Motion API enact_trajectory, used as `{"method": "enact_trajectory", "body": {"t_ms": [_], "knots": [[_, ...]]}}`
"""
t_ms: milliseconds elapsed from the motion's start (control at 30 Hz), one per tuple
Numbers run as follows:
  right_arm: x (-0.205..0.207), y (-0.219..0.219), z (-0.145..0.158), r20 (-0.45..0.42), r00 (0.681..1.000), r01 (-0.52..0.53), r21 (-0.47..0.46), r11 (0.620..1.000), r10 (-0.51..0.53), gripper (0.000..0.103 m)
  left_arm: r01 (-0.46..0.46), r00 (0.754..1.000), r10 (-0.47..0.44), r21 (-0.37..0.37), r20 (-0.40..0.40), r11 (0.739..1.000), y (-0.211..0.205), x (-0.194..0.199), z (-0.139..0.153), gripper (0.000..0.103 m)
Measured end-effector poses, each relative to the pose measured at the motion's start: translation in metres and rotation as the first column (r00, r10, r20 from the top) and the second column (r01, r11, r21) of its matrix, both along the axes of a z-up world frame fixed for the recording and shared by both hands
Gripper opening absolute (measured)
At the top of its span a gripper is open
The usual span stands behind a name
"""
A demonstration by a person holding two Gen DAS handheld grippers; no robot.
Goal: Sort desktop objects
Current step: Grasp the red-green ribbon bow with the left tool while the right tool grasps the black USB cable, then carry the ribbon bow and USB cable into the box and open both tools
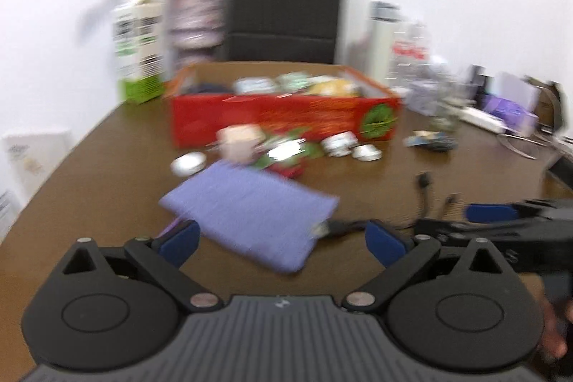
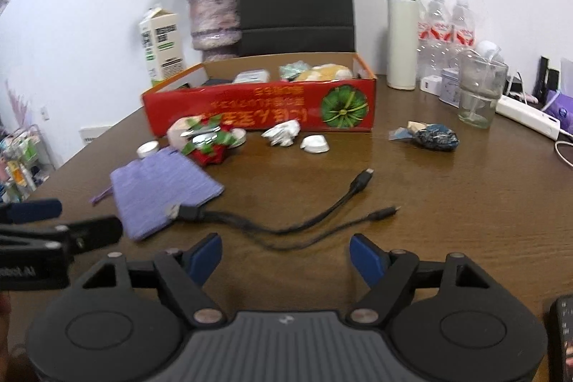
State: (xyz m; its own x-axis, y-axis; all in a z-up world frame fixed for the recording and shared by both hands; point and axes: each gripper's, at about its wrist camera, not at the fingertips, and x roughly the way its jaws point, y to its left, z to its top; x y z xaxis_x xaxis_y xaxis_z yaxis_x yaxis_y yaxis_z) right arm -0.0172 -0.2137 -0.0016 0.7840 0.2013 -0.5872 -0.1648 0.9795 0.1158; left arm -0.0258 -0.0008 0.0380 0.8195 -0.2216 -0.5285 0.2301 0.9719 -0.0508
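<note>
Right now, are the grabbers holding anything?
No. The left gripper and right gripper are both open and empty, above the purple pouch and black cable.

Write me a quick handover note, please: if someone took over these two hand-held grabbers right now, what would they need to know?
Left gripper: open, empty, over the flat purple fabric pouch.
Right gripper: open, empty, just short of the black split charging cable, whose plug end lies on the pouch.
Red cardboard box: at the back of the brown wooden table, already holding several items.
Still loose in front of the box: pouch, cable, red-and-green strawberry-like toy, crumpled white wrappers, small white round lid, dark blue crumpled packet.
Left to do: sort these.
</note>
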Motion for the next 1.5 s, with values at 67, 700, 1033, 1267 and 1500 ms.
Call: {"method": "enact_trajectory", "body": {"t_ms": [67,700,1033,1267,1500], "knots": [[0.013,-0.007,0.000,-0.027,0.999,0.041,0.026,0.999,-0.040,0.076,0.056,0.998,-0.056,0.020,0.008,0.998,-0.008,0.012,0.003,0.100],[0.064,0.003,-0.015,0.030,0.998,0.064,0.003,0.998,-0.064,0.001,-0.010,0.997,0.012,0.025,-0.076,1.000,-0.024,0.140,-0.018,0.051],[0.042,0.003,-0.001,0.081,0.996,0.031,0.030,0.999,-0.034,0.001,-0.017,1.000,0.017,-0.038,0.001,0.999,-0.020,0.089,0.027,0.042],[0.014,-0.008,0.024,0.157,0.987,0.021,0.065,0.998,-0.031,0.001,-0.038,0.994,0.048,-0.108,0.100,0.993,-0.005,0.034,0.063,0.042],[-0.008,-0.015,0.047,0.215,0.976,0.012,0.086,0.996,-0.030,0.001,-0.062,0.992,0.073,-0.099,0.106,0.993,0.003,0.022,0.067,0.042]]}}
